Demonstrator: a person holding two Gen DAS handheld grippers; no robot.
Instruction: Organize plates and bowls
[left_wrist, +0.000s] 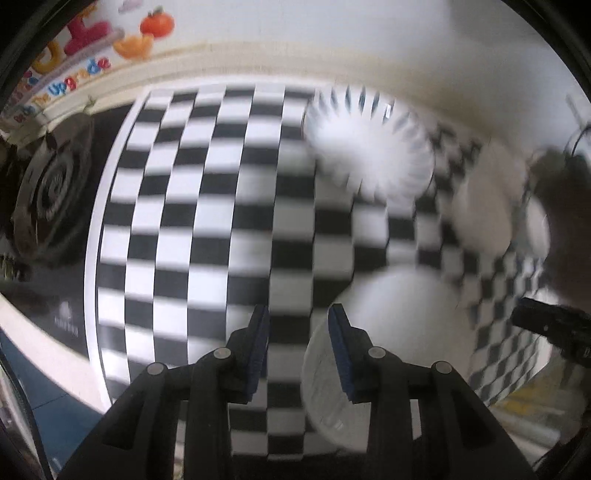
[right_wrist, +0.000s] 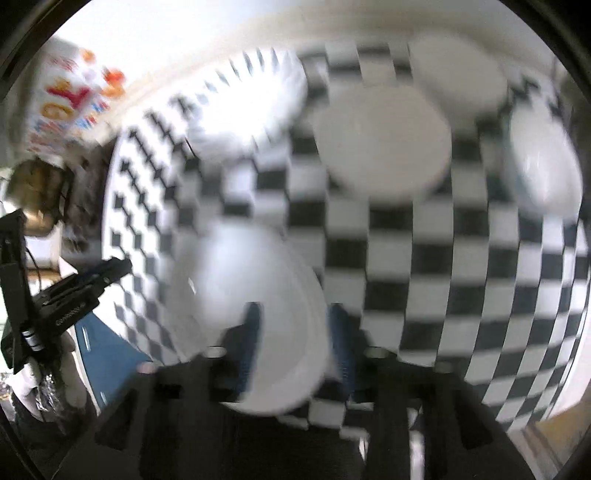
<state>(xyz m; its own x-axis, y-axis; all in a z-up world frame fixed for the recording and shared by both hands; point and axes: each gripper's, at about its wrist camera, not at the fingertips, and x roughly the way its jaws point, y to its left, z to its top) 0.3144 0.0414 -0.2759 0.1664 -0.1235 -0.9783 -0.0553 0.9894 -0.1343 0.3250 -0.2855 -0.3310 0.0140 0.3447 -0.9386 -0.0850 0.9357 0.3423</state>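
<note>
**Between picks: a white dish lies just below both grippers, neither holding it**

From the left: the left gripper (left_wrist: 299, 314) points steeply down over the checkered surface (left_wrist: 207, 221), its jaws narrowly apart with only checkered cloth between the pads, the near white plate (left_wrist: 388, 332) just to its right and unheld. Beyond lie a fluted white dish (left_wrist: 369, 155) and, well right, more white dishes (too blurred to say plate or bowl). The right gripper (right_wrist: 293, 314) also points steeply down, jaws open astride the rim of the white plate (right_wrist: 251, 288) without pressing it, so the plate looks set down. I judge that stacking continues: next, reach for one of the round white dishes (right_wrist: 384, 140) farther back, straddling its rim squarely before closing.
</note>
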